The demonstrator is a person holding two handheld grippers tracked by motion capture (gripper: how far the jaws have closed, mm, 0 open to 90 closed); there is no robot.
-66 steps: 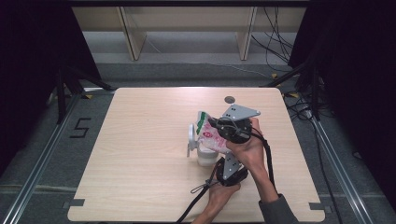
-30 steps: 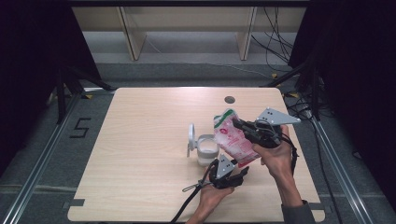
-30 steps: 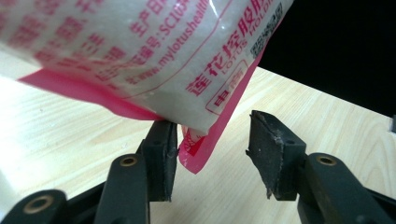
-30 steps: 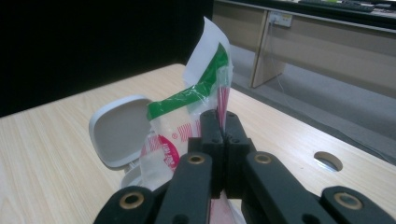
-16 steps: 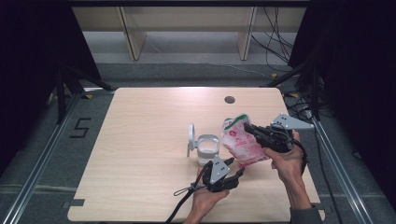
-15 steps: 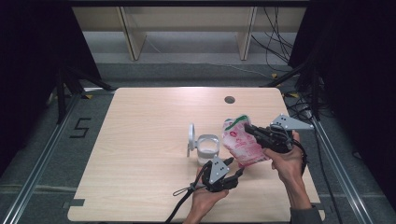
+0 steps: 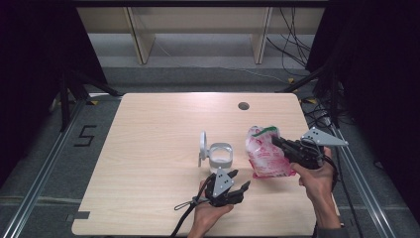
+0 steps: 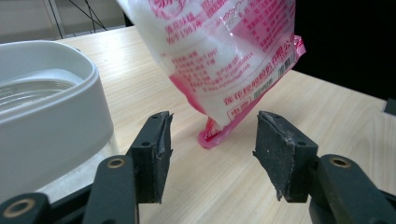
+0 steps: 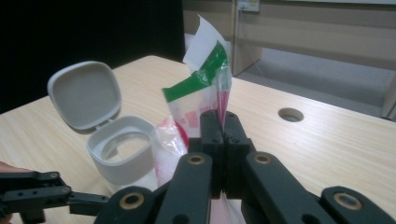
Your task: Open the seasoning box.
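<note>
right hand-held gripper (image 7: 277, 142) clamped on pouch (image 7: 266, 157) top edge; soft, floppy, light. left hand-held gripper (image 7: 239, 181) jaws just widening, nothing between, 7 o'clock of pouch.

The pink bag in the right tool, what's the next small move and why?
Probably lower the pink bag a little and lay it on the table. The right tool is clamped on its top edge, its bottom corner already touches the wood, the left tool has just been opening and holds nothing, and the white container stands apart with its lid up.
</note>
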